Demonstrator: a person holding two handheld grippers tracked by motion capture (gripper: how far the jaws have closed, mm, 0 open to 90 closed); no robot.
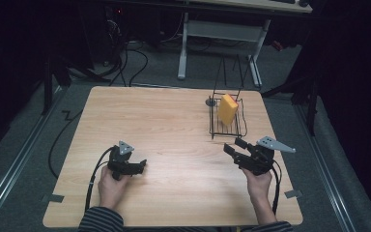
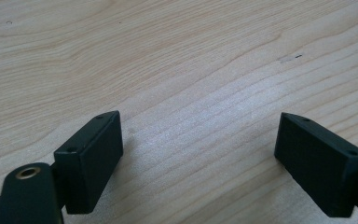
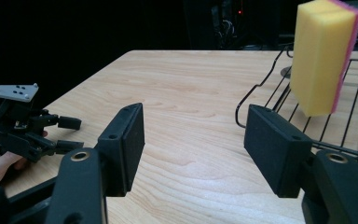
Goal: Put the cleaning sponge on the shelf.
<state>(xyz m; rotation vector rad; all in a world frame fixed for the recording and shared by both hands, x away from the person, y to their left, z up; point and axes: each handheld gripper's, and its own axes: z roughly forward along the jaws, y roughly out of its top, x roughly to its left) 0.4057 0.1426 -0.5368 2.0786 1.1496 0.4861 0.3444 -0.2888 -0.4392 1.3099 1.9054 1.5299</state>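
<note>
Sponge (image 1: 227, 109) — yellow block with a thin pink face, standing on its short end inside the wire rack (image 1: 228, 126) at the far right of the desk (image 1: 174, 121). It stands nearly upright and tilts a little; in the right gripper view its base rests on the floor wires, and whether its back touches the tall rear wires cannot be told. Upright stowage of this kind probably lets it drain and leaves both broad faces open to a pinch from the near side.

Wire rack — black, low-sided, with tall thin loops rising at the back; a small grey disc (image 1: 211, 102) lies just beside its far left corner (purpose unclear).

Right tool (image 1: 235, 147) — held just short of the rack's near edge, jaws spread with nothing between them. In the right gripper view the sponge (image 3: 320, 56) stands ahead and to the right of the gap between the pads, so the tool looks lined up for an approach rather than a grip — my judgement is that the gap is set to take the sponge's thickness.

Left tool (image 1: 144, 164) — parked low over bare desk at the near left, well apart from the rack, jaws spread and empty in the left gripper view. It seems kept out of the way, not sharing the work.

Desk — pale wood grain, otherwise bare.
</note>
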